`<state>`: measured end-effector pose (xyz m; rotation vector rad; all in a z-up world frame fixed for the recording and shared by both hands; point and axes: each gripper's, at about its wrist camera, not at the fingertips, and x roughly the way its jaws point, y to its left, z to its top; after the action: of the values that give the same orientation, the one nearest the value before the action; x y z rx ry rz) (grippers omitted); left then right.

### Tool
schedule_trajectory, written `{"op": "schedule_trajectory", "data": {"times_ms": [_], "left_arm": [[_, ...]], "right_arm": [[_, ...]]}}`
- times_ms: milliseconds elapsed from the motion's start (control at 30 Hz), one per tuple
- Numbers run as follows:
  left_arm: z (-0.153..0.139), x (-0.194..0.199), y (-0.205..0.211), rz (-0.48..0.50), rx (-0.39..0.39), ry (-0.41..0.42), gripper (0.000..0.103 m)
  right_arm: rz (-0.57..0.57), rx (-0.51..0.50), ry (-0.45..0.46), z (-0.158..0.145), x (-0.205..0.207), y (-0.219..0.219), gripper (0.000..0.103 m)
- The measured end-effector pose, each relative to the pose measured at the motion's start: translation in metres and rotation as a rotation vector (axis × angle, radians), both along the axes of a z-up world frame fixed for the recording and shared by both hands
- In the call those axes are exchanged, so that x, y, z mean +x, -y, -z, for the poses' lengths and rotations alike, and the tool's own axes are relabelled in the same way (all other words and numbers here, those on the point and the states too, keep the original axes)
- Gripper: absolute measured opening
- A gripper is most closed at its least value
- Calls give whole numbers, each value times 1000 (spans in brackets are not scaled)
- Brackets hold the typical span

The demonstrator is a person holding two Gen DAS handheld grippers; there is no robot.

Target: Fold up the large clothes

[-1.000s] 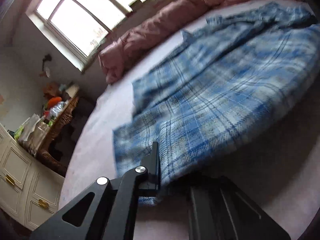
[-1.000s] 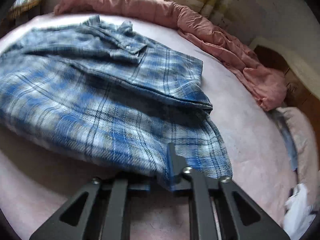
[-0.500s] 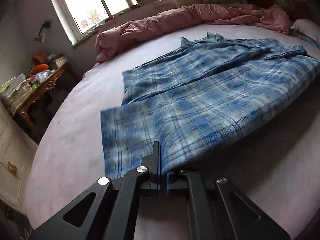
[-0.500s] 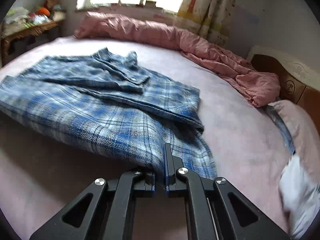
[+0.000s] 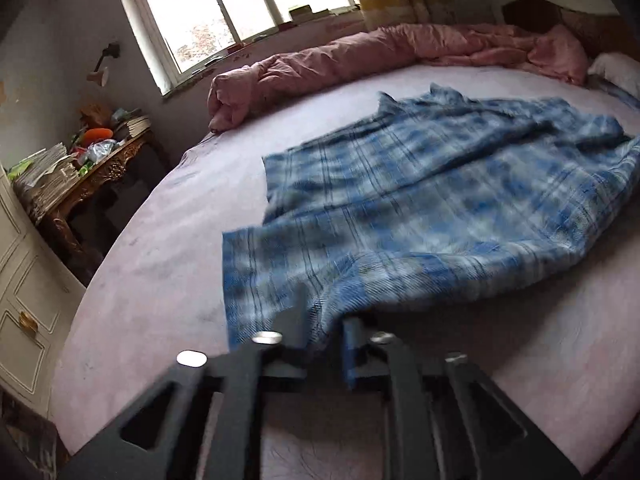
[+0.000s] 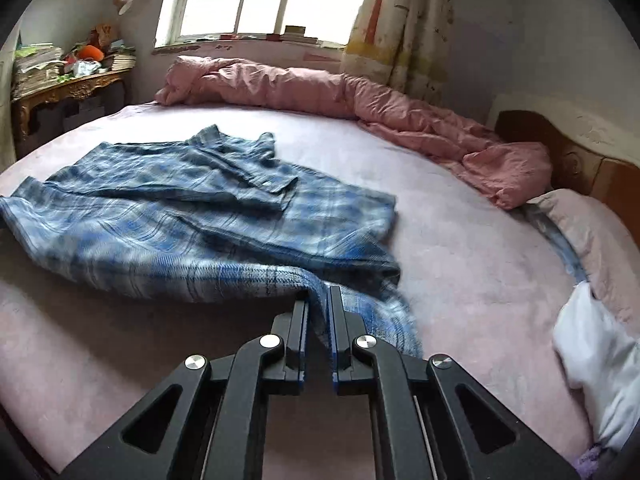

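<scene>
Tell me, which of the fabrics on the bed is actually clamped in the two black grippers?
The blue plaid shirt. The right gripper and left gripper each pinch its near edge, while the pink duvet lies bunched along the far side, untouched.

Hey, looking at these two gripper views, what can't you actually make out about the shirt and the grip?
- Left gripper, left view: motion blur and draped shirt hide the fingertips.
- Shirt's near hem, right view: hidden behind the right gripper.
- Shirt's sleeves: lost in folds and blur, both views.
- Shirt's right part, left view: cut off by the edge.
</scene>
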<state>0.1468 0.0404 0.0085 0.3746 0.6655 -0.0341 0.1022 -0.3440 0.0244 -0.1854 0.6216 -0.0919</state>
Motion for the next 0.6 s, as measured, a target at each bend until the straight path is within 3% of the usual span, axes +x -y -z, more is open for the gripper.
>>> {"op": "schedule_trajectory", "data": {"times_ms": [33,100,167,233,300,400,500,567,600], "left_arm": [[6,-3,-1,-8,12,3,41],[16,-10,-4,-1,-12,-9,43],[18,-22,-10,43,-133,-33,47],[16,-34,-16,76,-283,-48,52],[14,-45,-17,75,-361,-49,53],[13,-53,-17,97,-513,-91,60],[17,-43,-13,123,-686,-163,61],[21,-32,-11,70,-743,-141,61],[23,-25,-9,50,-734,-142,61]], "right_arm": [[-13,-1,-19,4,0,0,17],[1,-17,-55,18,-4,2,29],[9,13,-84,27,-11,5,48],[8,90,-87,32,-22,9,52],[5,162,-69,32,-35,10,55],[-59,296,-47,31,-51,5,68],[-121,504,-67,38,-50,0,75],[-137,540,-97,43,-40,-6,77],[-111,533,-100,44,-33,-7,77]]}}
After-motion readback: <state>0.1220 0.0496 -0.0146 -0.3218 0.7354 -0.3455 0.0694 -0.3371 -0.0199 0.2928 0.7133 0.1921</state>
